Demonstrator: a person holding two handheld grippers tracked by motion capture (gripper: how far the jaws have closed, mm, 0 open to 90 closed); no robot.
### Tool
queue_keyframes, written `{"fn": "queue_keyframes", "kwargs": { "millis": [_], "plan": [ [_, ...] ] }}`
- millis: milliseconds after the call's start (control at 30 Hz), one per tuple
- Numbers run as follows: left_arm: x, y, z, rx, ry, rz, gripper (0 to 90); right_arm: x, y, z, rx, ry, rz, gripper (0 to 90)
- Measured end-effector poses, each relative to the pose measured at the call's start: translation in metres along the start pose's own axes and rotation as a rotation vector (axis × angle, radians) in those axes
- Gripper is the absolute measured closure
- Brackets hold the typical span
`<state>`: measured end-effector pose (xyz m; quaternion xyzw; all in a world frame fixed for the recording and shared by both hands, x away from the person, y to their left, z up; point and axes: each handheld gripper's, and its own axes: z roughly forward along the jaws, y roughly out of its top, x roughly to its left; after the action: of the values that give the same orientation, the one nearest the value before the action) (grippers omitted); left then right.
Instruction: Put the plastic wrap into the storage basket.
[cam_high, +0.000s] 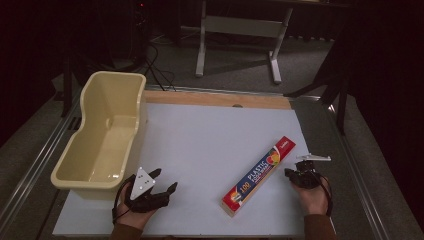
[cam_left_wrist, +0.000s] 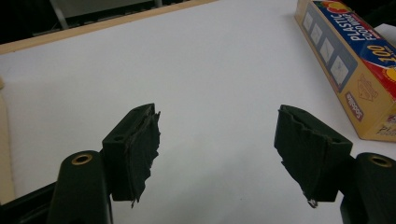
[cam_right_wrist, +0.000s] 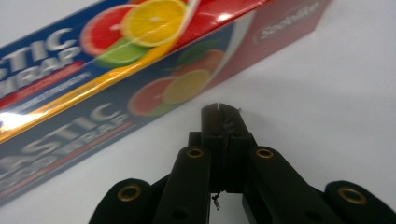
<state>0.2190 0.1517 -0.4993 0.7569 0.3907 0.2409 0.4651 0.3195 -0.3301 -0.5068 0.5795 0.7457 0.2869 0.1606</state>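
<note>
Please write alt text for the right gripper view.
The right gripper's two black jaws are shut together with nothing between them, just short of a long cardboard plastic-wrap box printed with citrus slices. The box lies slantwise on the white tabletop, apart from the jaw tips.

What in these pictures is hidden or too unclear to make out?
- Wrap box: the small print is too small in the high view; the right gripper view cuts off both ends, the left gripper view its near end.
- Tub: its near wall hides the floor just behind it, high view.
- Right gripper: dark and small against the hand in the high view.
- Room beyond the table: too dark.
</note>
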Motion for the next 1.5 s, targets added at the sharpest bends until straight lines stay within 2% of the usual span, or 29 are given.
{"fn": "queue_keyframes", "kwargs": {
  "millis": [200,267,300,367,533,633,733,833,933,1000,1033,1100,1133,1167,1267,1367,1467,1500],
  "plan": [
    [0.0,0.0,0.0,0.0,0.002,0.001,30.4,0.001,0.012,0.014,0.022,0.003,-0.004,90.0],
    [0.0,0.0,0.0,0.0,0.003,0.0,30.4,0.002,0.016,0.018,0.033,0.024,0.005,90.0],
    [0.0,0.0,0.0,-0.001,0.003,-0.002,30.4,0.004,0.019,0.02,0.044,0.009,0.008,90.0],
    [0.0,0.0,0.0,-0.003,0.004,-0.004,30.6,0.004,0.023,0.024,0.046,0.022,0.023,90.0],
    [-0.001,0.0,0.001,0.0,0.003,0.001,30.7,0.015,0.042,0.041,0.051,0.029,0.006,90.0],
    [-0.001,0.001,0.001,0.0,0.003,0.001,30.7,0.027,0.06,0.059,0.062,0.043,-0.004,90.0],
    [-0.001,0.001,0.0,-0.003,0.003,0.003,30.7,0.045,0.077,0.073,0.08,0.038,-0.054,90.0],
    [0.0,0.001,0.0,-0.006,0.003,0.001,30.7,0.065,0.089,0.083,0.09,0.057,-0.111,90.0],
    [0.0,0.001,-0.001,-0.009,0.003,0.001,30.7,0.079,0.093,0.089,0.12,0.079,-0.198,89.4],
    [0.0,0.001,-0.002,-0.009,0.006,0.001,30.7,0.083,0.091,0.088,0.14,0.06,-0.269,80.4],
    [0.0,0.0,-0.002,-0.008,0.008,-0.001,30.7,0.082,0.09,0.085,0.146,0.055,-0.272,76.0],
    [0.001,0.0,-0.002,-0.007,0.009,-0.004,30.7,0.079,0.089,0.076,0.125,0.061,-0.246,65.3],
    [0.001,0.0,-0.001,-0.003,0.01,-0.001,30.7,0.079,0.088,0.07,0.11,0.045,-0.248,58.8],
    [0.0,0.0,-0.001,-0.003,0.01,-0.002,30.7,0.08,0.088,0.064,0.102,0.032,-0.251,57.4],
    [-0.001,0.0,0.0,-0.002,0.009,0.005,30.7,0.085,0.087,0.049,0.063,0.056,-0.23,51.3],
    [-0.001,0.0,0.0,0.002,0.01,0.005,30.7,0.094,0.087,0.035,0.008,0.102,-0.189,41.8],
    [-0.001,0.0,0.0,0.001,0.01,0.004,30.7,0.106,0.089,0.031,-0.021,0.129,-0.157,28.1],
    [-0.001,0.0,0.0,-0.001,0.009,0.004,30.7,0.11,0.09,0.031,-0.021,0.118,-0.155,23.9]
  ]
}}
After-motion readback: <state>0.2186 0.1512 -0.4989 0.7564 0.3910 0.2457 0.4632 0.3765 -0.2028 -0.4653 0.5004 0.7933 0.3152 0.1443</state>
